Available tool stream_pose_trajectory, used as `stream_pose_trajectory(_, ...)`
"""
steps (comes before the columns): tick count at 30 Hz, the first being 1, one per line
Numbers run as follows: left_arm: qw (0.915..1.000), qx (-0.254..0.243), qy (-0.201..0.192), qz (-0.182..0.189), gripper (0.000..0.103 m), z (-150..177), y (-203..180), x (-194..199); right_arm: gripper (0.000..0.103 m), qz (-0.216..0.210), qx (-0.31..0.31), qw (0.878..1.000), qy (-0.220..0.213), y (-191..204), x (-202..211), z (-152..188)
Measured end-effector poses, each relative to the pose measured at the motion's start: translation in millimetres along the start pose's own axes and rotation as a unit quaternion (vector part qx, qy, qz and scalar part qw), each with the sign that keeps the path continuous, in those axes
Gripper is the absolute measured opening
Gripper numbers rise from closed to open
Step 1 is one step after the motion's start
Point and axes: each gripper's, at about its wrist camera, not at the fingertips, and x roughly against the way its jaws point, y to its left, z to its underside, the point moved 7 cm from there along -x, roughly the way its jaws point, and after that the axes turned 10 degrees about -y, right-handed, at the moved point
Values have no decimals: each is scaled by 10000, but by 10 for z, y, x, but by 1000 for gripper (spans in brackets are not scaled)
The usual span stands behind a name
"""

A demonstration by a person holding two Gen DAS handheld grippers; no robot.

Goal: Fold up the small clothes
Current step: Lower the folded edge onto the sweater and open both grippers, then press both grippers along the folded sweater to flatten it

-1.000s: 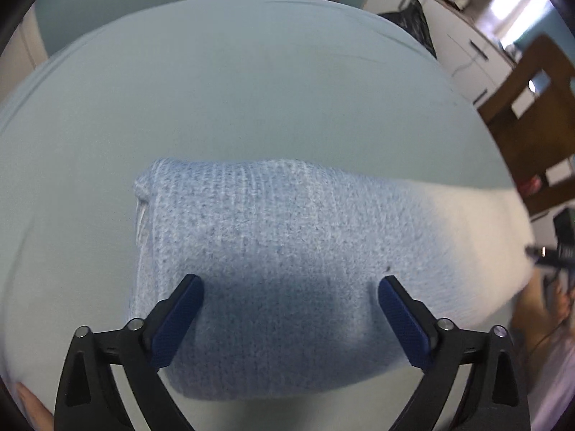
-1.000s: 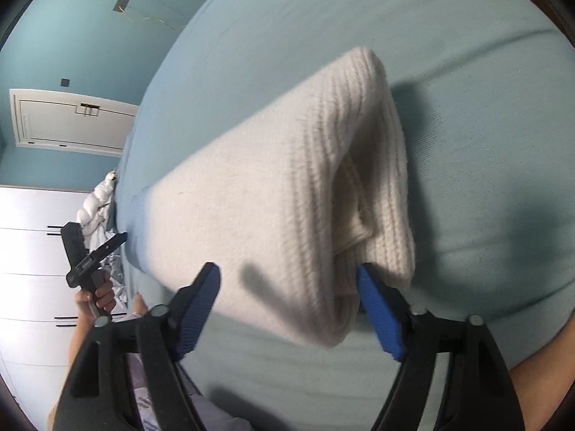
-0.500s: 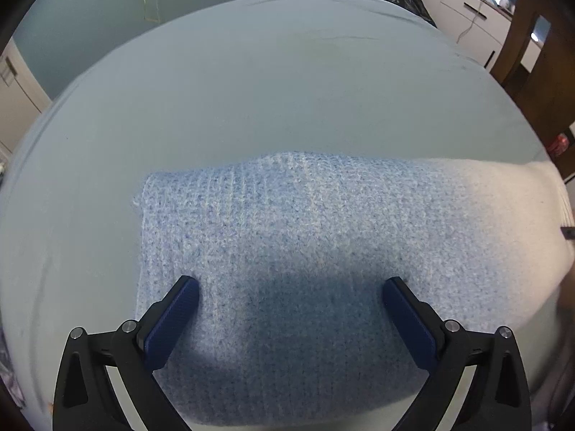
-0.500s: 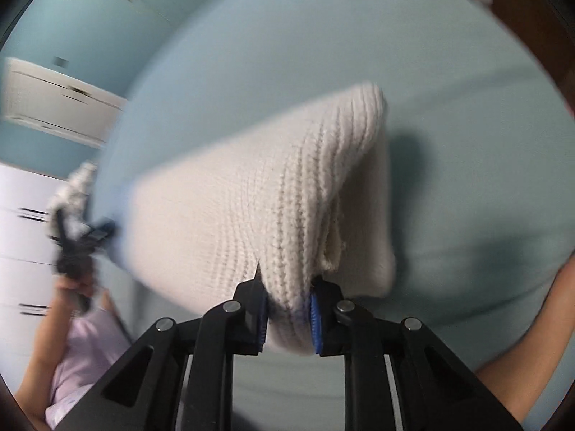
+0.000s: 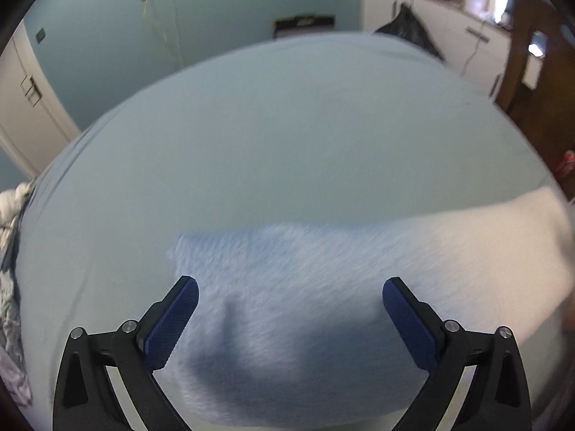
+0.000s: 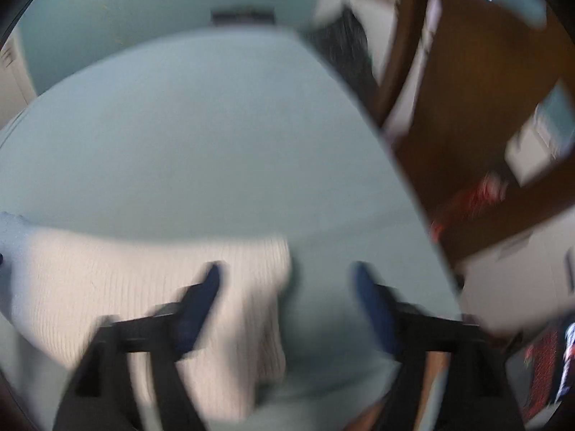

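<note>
Right gripper (image 6: 287, 301) was pinching the knit's cream end half a second ago, now it's let go and its jaws are spread wide. That view is super blurry, so the stitches barely read. The knit garment (image 5: 323, 305) lies flat on the light blue bed (image 5: 287, 143), long axis running left-right, blue end left, cream end right. Left gripper (image 5: 289, 309) hovers spread over the blue end, holding nothing.

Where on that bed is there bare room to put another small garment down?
The bedsheet lies bare beyond the knit garment, up to its far edge by the wall. The near strip is crowded: the garment spans it, and rumpled cloth sits at the left edge.
</note>
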Motion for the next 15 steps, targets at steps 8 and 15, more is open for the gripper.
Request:
stream_pose_trajectory(8,9934,-437,867,616,103,464,-634,-505,91,-1638,1750,9702,342,1168,48,672)
stream_pose_trajectory(15,9948,-575,753,372,103,485,-814,-505,102,-2388,1375,9593,617,992,-246,1242)
